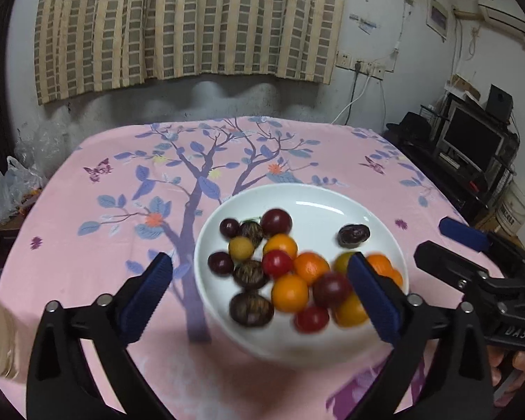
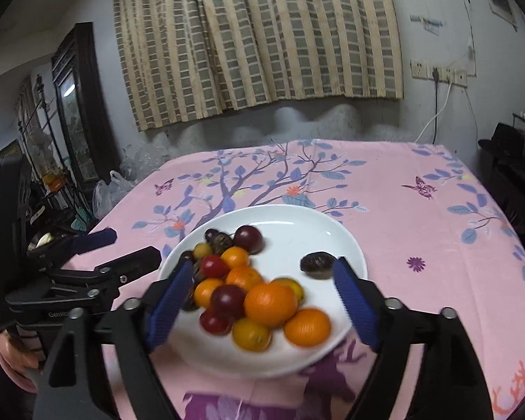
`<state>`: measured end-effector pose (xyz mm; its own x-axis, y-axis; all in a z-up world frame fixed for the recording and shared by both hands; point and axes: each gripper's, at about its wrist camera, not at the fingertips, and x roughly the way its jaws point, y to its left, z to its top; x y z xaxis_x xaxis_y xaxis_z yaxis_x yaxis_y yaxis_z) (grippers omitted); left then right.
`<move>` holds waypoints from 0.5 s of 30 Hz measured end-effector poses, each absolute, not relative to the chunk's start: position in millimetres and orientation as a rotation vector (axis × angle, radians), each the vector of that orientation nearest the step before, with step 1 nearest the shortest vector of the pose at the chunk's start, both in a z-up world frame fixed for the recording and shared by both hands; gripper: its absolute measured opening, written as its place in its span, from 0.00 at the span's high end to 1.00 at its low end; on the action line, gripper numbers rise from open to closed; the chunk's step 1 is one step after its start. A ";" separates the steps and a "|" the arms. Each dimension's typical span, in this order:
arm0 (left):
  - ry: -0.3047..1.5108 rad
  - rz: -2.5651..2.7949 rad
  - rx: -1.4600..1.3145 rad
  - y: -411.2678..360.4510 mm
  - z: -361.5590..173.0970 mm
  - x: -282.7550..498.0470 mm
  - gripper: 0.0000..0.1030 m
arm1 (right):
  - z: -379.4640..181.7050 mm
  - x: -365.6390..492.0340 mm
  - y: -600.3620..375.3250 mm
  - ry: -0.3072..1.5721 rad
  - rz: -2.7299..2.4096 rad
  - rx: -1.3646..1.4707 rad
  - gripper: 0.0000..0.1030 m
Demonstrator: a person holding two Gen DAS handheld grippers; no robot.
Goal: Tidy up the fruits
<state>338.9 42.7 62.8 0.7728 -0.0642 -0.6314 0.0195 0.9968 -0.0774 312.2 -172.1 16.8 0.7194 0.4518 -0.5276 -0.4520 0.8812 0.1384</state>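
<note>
A white plate [image 1: 332, 199] sits on the pink tablecloth and holds a pile of several small fruits: oranges [image 1: 289, 293], red and purple plums [image 1: 275, 222] and dark brown nuts [image 1: 251, 309]. One dark fruit [image 1: 353, 235] lies apart at the plate's right. My left gripper [image 1: 262, 287] is open and empty, hovering above the plate's near side. In the right wrist view the plate [image 2: 297, 217] holds the same pile, with an orange [image 2: 270, 303] in front and the lone dark fruit [image 2: 317, 264]. My right gripper [image 2: 262, 297] is open and empty above the pile.
The pink tablecloth [image 1: 105, 210] with a tree print covers the table. Plastic bags [image 1: 10, 189] lie off the left edge. A shelf with a monitor [image 1: 472, 140] stands at the right. The right gripper [image 1: 472, 252] shows at the left view's right edge.
</note>
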 end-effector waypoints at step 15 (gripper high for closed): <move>0.795 0.085 -0.050 62.2 7.9 216.0 0.05 | -43.7 188.6 -197.4 0.625 0.486 -0.210 0.03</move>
